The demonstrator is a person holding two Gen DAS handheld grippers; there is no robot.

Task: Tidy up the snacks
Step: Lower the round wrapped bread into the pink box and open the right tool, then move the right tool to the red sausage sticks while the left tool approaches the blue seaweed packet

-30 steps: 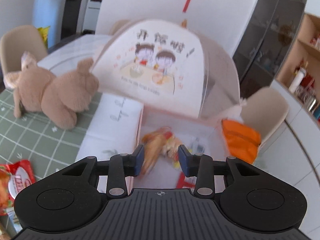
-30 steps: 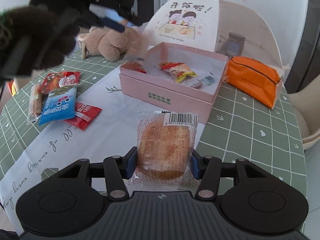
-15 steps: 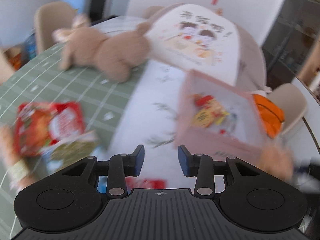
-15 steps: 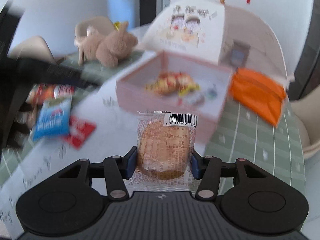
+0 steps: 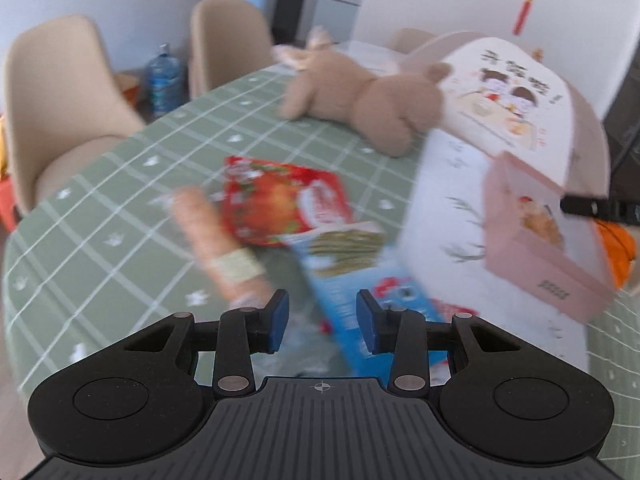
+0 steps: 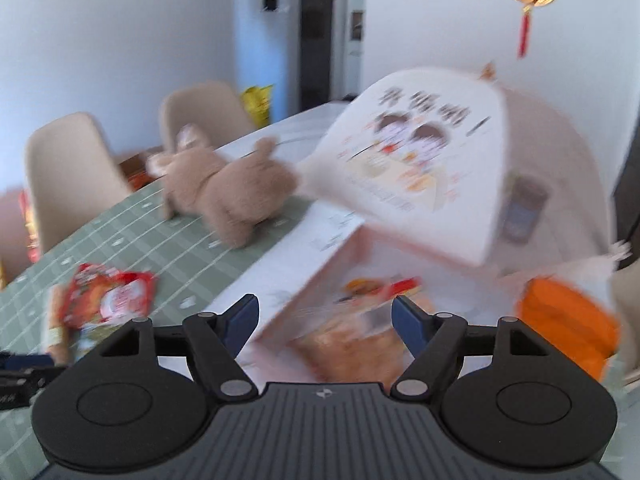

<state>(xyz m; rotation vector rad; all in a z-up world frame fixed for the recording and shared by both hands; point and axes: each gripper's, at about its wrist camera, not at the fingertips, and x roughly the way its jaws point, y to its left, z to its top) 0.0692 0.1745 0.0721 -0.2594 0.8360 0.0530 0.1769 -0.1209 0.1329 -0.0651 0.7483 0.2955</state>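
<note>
The right gripper (image 6: 324,318), tilted downward with jaws just sprung apart, hovers over the pink box (image 6: 320,280); the wrapped bun (image 6: 352,350) lies inside at lower centre. The left gripper (image 5: 322,316), empty and part-open, points down at a blue packet (image 5: 352,304) running lengthwise up-left.

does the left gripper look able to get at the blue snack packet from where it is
Probably yes. The left gripper hangs open just above the blue snack packet, nothing lying on the near end. The red packet overlaps only its far end.
</note>
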